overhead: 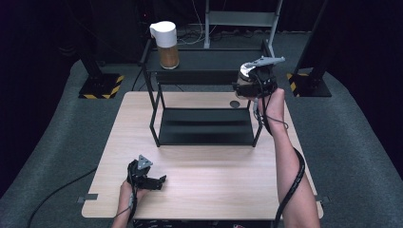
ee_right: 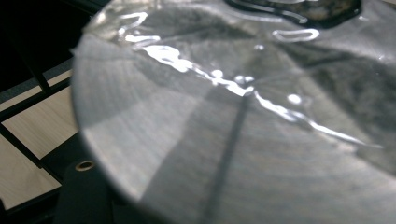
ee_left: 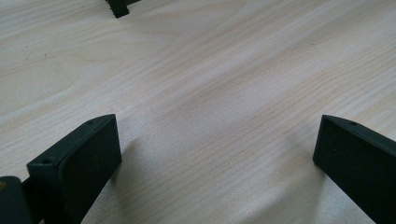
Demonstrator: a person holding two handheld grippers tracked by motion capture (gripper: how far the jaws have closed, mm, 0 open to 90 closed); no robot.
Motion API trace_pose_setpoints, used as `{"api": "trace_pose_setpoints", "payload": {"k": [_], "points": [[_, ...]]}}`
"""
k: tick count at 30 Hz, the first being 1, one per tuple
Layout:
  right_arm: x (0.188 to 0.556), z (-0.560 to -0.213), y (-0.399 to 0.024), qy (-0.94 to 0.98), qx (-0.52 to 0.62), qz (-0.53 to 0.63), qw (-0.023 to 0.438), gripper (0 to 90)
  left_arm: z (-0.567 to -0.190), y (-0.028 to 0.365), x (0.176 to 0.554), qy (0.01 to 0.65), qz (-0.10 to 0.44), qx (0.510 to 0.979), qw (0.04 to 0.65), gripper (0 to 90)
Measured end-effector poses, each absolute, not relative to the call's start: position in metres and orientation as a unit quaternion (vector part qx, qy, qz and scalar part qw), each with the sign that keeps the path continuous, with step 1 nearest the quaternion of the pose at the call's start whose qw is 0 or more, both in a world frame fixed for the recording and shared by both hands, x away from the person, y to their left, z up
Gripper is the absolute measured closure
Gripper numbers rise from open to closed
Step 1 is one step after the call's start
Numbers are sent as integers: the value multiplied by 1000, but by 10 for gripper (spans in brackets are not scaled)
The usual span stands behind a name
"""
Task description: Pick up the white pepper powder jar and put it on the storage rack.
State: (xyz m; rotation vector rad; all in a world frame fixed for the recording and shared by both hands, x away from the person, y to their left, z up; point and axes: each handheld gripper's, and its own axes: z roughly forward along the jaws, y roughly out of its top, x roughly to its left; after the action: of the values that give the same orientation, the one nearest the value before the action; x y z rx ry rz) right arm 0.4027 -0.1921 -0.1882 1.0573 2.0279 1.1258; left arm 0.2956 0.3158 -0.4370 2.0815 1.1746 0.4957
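Shiny metal can (ee_right: 243, 121) sits pinched in right gripper (overhead: 248, 88), raised beside the black shelf rack's (overhead: 204, 126) top tier. Left gripper (ee_left: 217, 158), jaws spread, rests empty on wooden table (ee_left: 224, 79).

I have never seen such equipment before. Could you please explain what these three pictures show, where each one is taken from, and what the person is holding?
A person works at a wooden table with a handheld two-jaw gripper in each hand; there is no robot arm. The high view looks down from above the person's side. The other two pictures come from cameras that ride on the grippers.

The left gripper rests low over the bare table, with its jaws wide apart and nothing between them.

The right gripper is raised beside a black two-level shelf and is shut on a jar with a shiny metal lid, seen very close in its own view.

A second jar with a white lid stands on the top level of the shelf.
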Motion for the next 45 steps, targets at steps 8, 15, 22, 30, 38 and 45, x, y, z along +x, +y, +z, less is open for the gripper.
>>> {"api": "trace_pose_setpoints", "payload": {"k": [8, 15, 22, 30, 38, 45], "points": [[401, -173, -196, 758, 395, 427, 296, 304, -437, 316, 296, 452, 191, 801, 343, 3], [402, -161, -195, 757, 391, 432, 295, 304, -437, 316, 296, 453, 191, 801, 343, 3], [403, -149, -197, 755, 390, 432, 301, 304, -437, 316, 296, 453, 191, 801, 343, 3], [407, -144, -203, 753, 391, 441, 292, 304, -437, 316, 296, 453, 191, 800, 344, 3], [404, -135, -202, 752, 389, 440, 301, 304, -437, 316, 295, 453, 191, 800, 344, 3], [415, -127, -200, 749, 397, 433, 306, 304, -437, 316, 296, 453, 191, 801, 343, 3]]}}
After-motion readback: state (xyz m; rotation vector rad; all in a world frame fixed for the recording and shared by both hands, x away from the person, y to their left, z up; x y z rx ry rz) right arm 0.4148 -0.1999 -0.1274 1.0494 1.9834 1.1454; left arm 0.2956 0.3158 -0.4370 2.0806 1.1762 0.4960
